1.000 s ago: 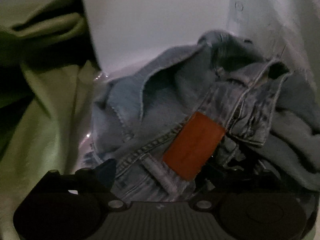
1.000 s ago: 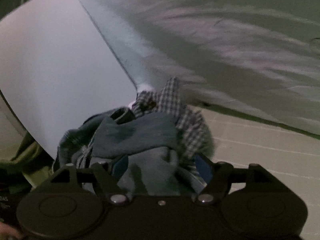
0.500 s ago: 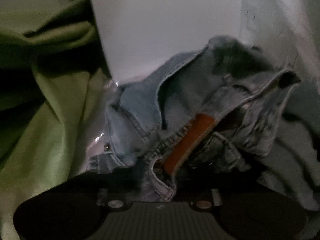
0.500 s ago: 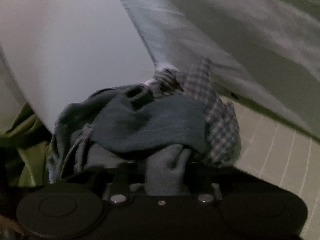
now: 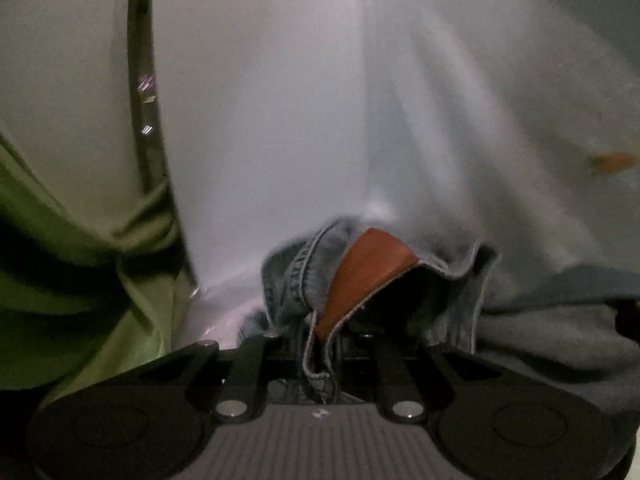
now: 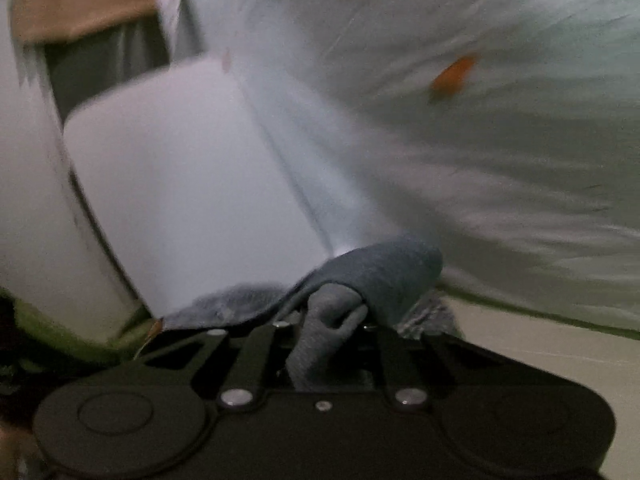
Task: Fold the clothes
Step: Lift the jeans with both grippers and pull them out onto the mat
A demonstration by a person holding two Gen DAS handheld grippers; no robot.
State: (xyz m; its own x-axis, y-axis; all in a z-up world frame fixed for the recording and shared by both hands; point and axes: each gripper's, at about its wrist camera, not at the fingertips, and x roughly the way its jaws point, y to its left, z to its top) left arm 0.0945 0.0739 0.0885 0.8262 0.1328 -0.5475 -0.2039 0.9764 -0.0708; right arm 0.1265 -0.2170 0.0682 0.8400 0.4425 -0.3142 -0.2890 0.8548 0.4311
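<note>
- The jaws of the left gripper [image 5: 320, 344] are seen clenched on the waistband of the jeans [image 5: 296, 276]; those of the right gripper [image 6: 326, 332] are clenched on a bunched fold of grey cloth [image 6: 332, 320].
- The jeans are judged heavy and fairly stiff at the seams, limp elsewhere; a hold on the thick waistband is thought least likely to slip.
- The grey cloth is judged soft and light, and its pinched fold could be dragged loose if pulled hard.
- To the left, a green cloth [image 5: 80, 280] is seen beside the jeans.
- In the middle, the jeans are held up before a white panel [image 5: 260, 120]; pale washed denim with a brown leather patch [image 5: 364, 276] is shown, crumpled and not yet folded.
- To the right, grey cloth is seen just beside the denim; whether they are one garment cannot be told.
</note>
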